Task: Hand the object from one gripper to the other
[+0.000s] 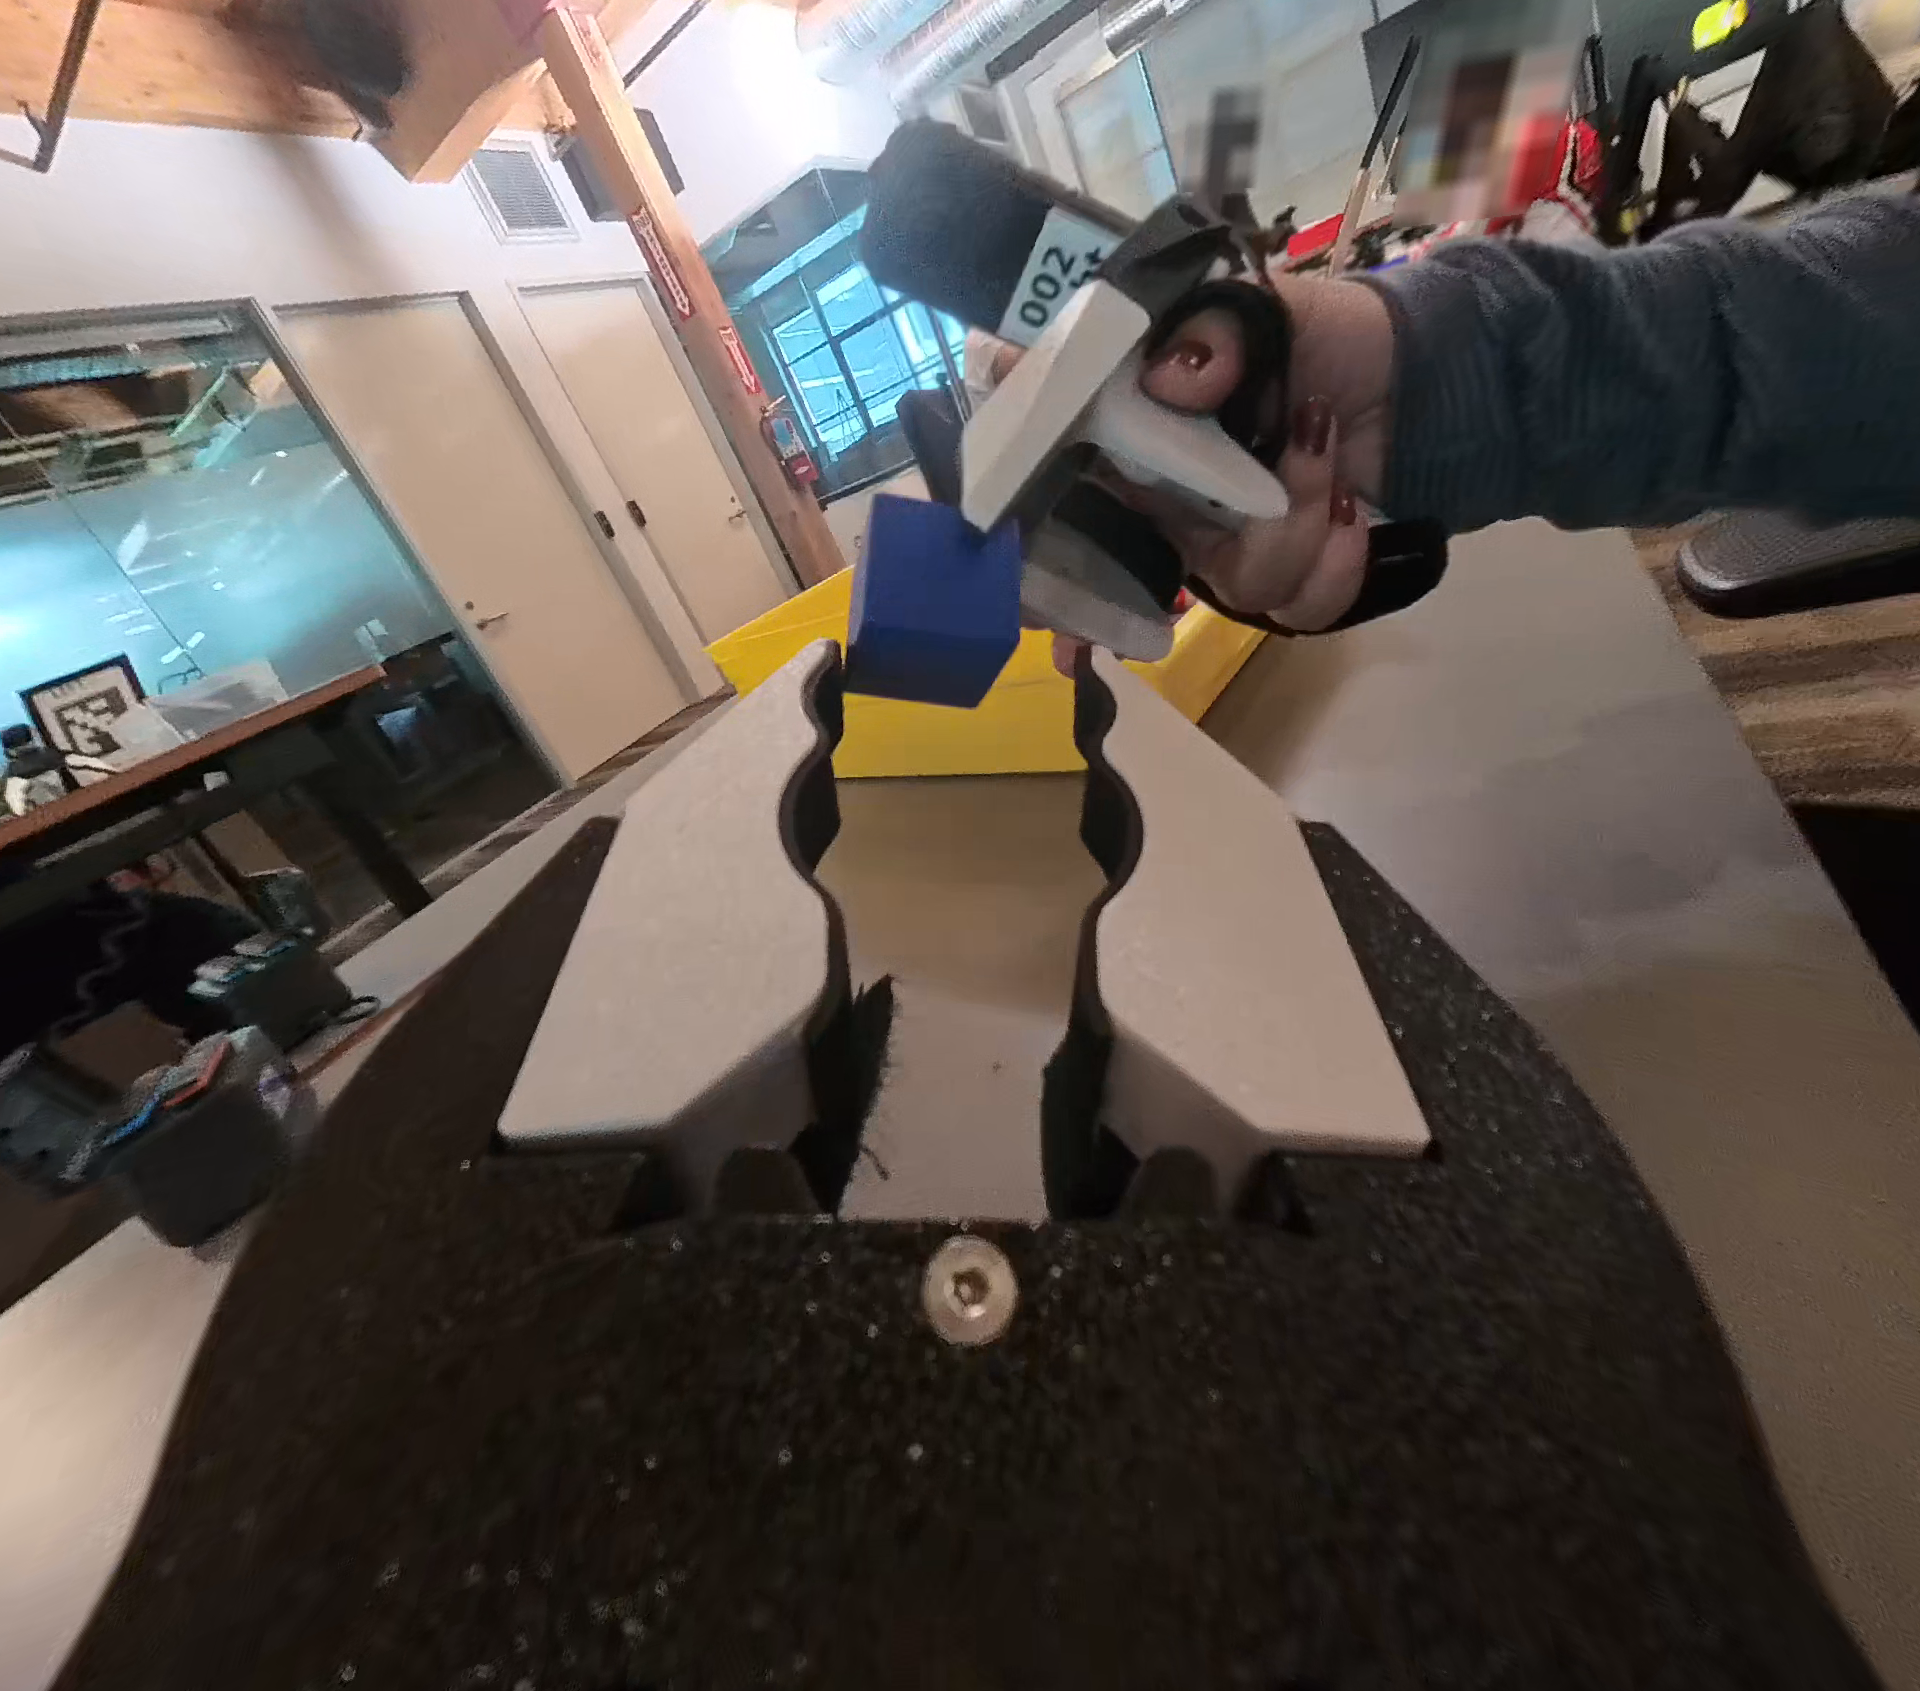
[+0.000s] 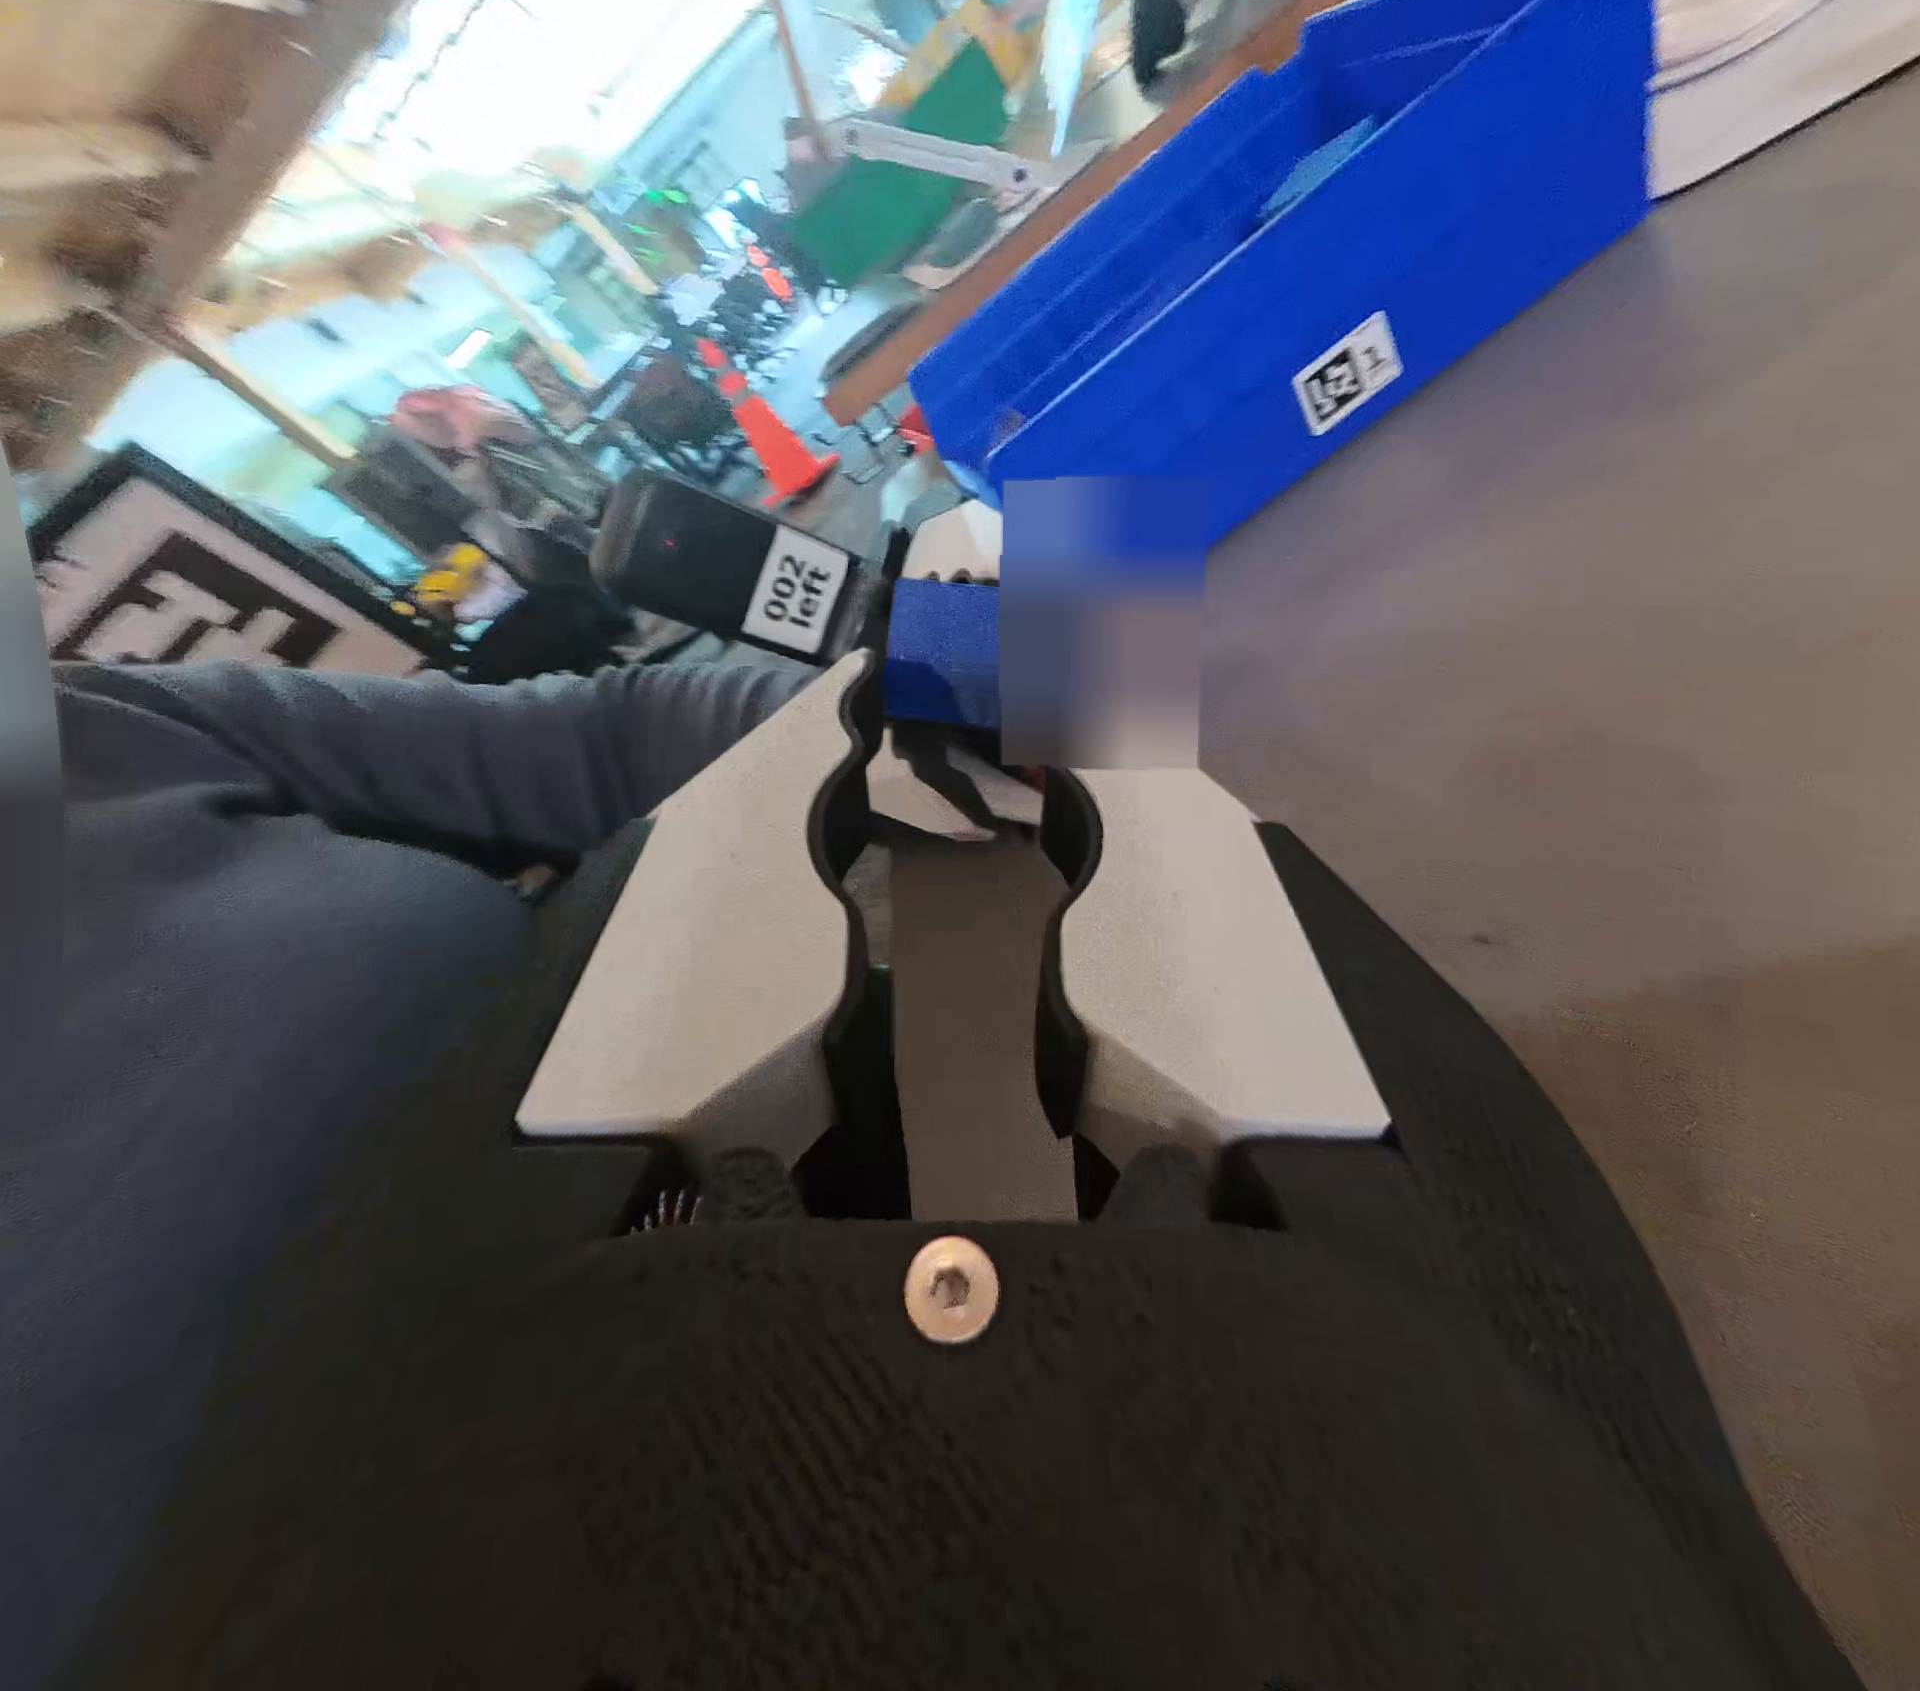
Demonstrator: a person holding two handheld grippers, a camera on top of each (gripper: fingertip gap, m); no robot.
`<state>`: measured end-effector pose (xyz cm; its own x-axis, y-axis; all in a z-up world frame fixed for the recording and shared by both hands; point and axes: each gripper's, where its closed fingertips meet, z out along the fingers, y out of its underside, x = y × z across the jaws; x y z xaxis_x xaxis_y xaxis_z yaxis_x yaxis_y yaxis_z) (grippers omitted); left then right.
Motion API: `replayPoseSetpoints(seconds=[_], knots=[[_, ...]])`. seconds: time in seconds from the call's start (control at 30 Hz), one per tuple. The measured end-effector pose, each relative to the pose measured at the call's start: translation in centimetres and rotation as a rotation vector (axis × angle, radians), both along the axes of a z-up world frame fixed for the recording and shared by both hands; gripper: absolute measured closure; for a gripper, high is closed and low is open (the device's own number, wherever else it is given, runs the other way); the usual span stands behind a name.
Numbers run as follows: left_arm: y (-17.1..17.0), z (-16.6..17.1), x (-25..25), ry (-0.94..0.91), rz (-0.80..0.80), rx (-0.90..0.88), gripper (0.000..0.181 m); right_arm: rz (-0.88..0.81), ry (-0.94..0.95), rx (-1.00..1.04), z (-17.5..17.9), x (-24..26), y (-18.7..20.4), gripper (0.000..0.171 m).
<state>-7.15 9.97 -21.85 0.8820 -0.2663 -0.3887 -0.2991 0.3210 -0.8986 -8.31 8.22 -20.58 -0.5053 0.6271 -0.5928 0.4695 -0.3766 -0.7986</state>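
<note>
A blue block (image 1: 930, 613) is held at the fingertips of my right gripper (image 1: 1003, 571), which reaches in from the upper right in a person's hand (image 1: 1309, 436). My left gripper (image 1: 961, 675) is open. The block sits at its tips, close against the left finger (image 1: 727, 862) and clear of the right one. In the right wrist view my right gripper (image 2: 961, 706) is shut on the block (image 2: 935, 654), which a mosaic patch partly covers. The left gripper's black body (image 2: 717, 571) lies just beyond it.
A yellow bin (image 1: 935, 742) stands on the grey table (image 1: 1455, 862) right behind the block. A blue bin (image 2: 1351, 270) with a white tag stands on the table at the far right, and a white stack (image 2: 1787, 10) lies beyond it. A sleeved arm (image 2: 416, 748) crosses on the left. My left and right fingertips are right by each other.
</note>
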Motion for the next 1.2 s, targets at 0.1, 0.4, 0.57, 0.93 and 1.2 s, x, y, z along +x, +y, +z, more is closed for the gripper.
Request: replayPoseSetpoints(seconds=[0.1, 0.4, 0.57, 0.93, 1.2], knots=[[-0.1, 0.1, 0.3, 0.052, 0.038, 0.029, 0.147, 0.067, -0.015, -0.11, 0.1, 0.6, -0.4, 0.145], [1.0, -1.1, -1.7, 0.102, 0.191, -0.06, 0.156, -0.098, -0.079, -0.02, -1.5, -1.0, 1.7, 0.131], [2.1, -3.0, -2.8, 0.175, 0.307, -0.171, 0.156, -0.317, -0.126, 0.444, -3.4, -2.2, 3.1, 0.117], [1.7, -2.3, -2.2, 0.087, 0.215, -0.152, 0.154, -0.253, -0.126, 0.541, -3.5, -1.8, 1.6, 0.139], [0.1, -0.2, 0.4, 0.164, 0.119, 0.037, 0.155, 0.061, -0.129, -0.088, -1.3, 0.7, -0.7, 0.139]])
